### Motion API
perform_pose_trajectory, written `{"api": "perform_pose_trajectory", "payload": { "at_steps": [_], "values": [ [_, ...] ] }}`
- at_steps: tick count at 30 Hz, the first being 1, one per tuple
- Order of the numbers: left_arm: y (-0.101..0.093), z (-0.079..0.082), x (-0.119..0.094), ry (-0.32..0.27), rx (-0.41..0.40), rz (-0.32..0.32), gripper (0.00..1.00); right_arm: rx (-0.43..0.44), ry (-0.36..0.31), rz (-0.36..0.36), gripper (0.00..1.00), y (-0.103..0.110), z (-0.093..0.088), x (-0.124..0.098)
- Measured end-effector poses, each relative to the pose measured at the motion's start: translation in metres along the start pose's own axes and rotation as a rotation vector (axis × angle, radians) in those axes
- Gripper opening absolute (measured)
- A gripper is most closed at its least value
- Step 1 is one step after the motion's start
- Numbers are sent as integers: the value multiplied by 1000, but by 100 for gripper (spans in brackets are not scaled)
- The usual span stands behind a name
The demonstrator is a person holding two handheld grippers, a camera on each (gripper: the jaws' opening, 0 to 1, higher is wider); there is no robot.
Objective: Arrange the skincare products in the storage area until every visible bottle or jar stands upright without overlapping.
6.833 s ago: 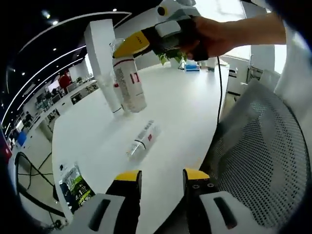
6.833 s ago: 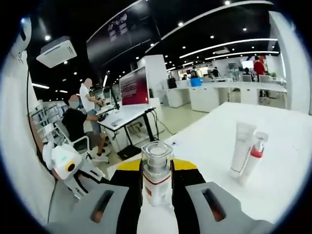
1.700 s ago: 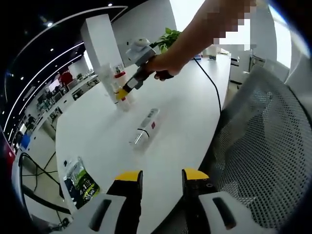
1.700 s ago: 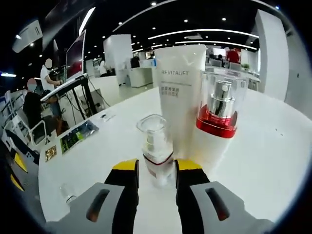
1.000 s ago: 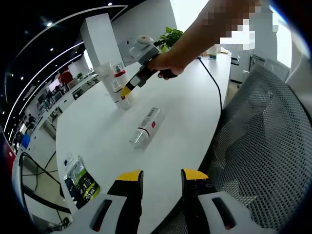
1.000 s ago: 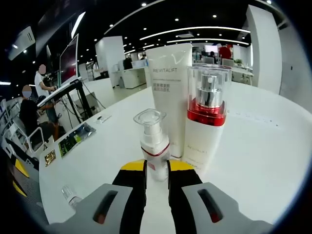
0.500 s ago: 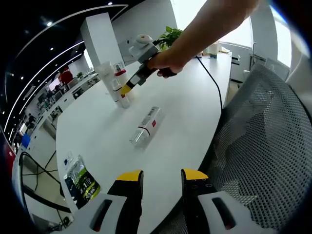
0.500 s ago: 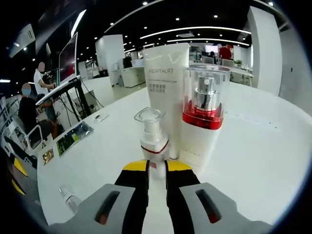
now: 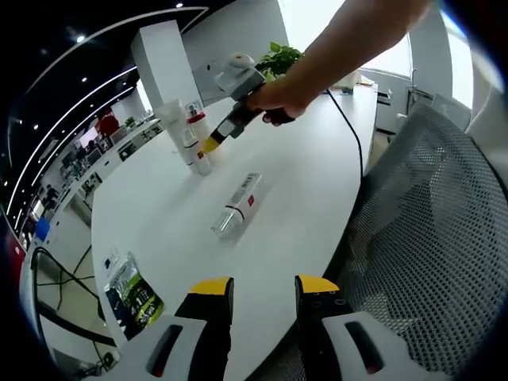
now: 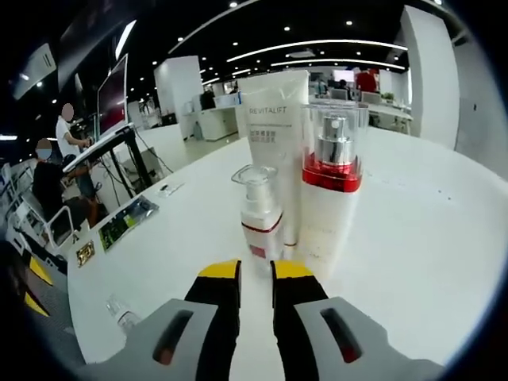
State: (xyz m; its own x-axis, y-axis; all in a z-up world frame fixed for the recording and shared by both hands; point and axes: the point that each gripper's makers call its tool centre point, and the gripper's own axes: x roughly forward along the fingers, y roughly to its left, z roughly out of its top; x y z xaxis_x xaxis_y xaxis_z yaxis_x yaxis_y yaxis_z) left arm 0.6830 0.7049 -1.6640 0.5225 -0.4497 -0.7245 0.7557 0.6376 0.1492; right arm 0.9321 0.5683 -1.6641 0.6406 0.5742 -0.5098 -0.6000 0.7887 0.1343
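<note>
— Where were the skincare products seen on the white table [image 9: 302, 190]?

— In the right gripper view, three were found upright and close together: a small pump bottle [image 10: 261, 215] with a clear cap and a red band, a white tube [image 10: 275, 119] marked REVITALIFT behind it, and a taller pump bottle [image 10: 330, 190] with a red collar just beside both. Whether they touched could not be told. In the left gripper view, a fourth bottle [image 9: 237, 207] was seen lying on its side, nearer to the table's near edge and well apart from the group. A green-printed packet [image 9: 128, 292] was lying close to the table's left edge.

— How were the grippers held?

— The right gripper [image 10: 255, 279] was found just before the small pump bottle, its yellow-tipped jaws drawn nearly together with only a thin gap, and nothing was gripped between them. The left gripper [image 9: 261, 294] was kept low at the near edge, by a mesh chair back [image 9: 429, 230], its jaws parted and empty.
</note>
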Motion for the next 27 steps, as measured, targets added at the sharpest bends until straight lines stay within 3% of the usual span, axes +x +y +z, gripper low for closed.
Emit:
{"api": "perform_pose_trajectory", "payload": {
  "at_steps": [3, 11, 20, 27],
  "values": [
    [0, 0, 0, -2, 1, 0, 31, 34, 43, 56, 16, 13, -17, -5],
    [-1, 2, -1, -10, 8, -2, 31, 24, 96, 191, 24, 52, -37, -22],
    [-2, 2, -1, -12, 17, -3, 31, -131, 229, 346, 31, 86, -64, -35],
    [-2, 2, 0, -6, 23, -1, 31, -249, 283, 392, 29, 103, -75, -36]
  ]
}}
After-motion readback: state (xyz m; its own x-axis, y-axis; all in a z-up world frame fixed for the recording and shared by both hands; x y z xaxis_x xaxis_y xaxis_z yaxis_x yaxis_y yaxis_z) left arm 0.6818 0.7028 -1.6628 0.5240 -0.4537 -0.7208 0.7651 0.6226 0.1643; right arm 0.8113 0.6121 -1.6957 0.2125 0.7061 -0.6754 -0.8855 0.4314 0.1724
